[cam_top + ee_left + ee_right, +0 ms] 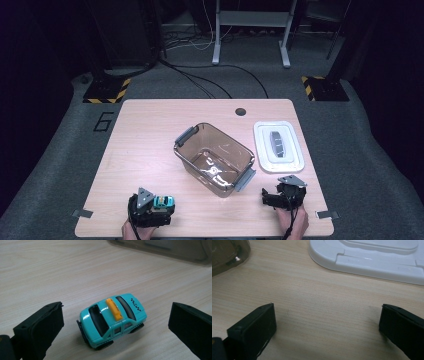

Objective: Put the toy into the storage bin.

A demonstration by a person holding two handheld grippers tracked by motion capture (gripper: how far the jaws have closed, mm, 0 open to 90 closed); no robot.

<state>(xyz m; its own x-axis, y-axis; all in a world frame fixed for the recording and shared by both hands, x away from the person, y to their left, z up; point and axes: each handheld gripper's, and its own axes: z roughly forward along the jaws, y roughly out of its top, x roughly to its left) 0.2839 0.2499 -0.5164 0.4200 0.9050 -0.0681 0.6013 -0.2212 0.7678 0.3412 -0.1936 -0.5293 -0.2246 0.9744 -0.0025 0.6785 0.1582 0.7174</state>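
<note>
My table (pixel 150 125) is lit evenly from above while the room around it falls dark. Glare glints on the floor of the clear bin (pixel 215 159). Close up, the toy taxi (pixel 112 320) shines with soft highlights and throws a small shadow; my jaws nearest the lens and the far wood grain blur slightly.

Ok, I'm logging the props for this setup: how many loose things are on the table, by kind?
Toy car: 1, a turquoise taxi with a yellow roof sign, between the open jaws of the left claw
Container: 1, a clear brown tub with grey latches
Lid: 1, white, lying flat beside the tub
Total: 3
</note>
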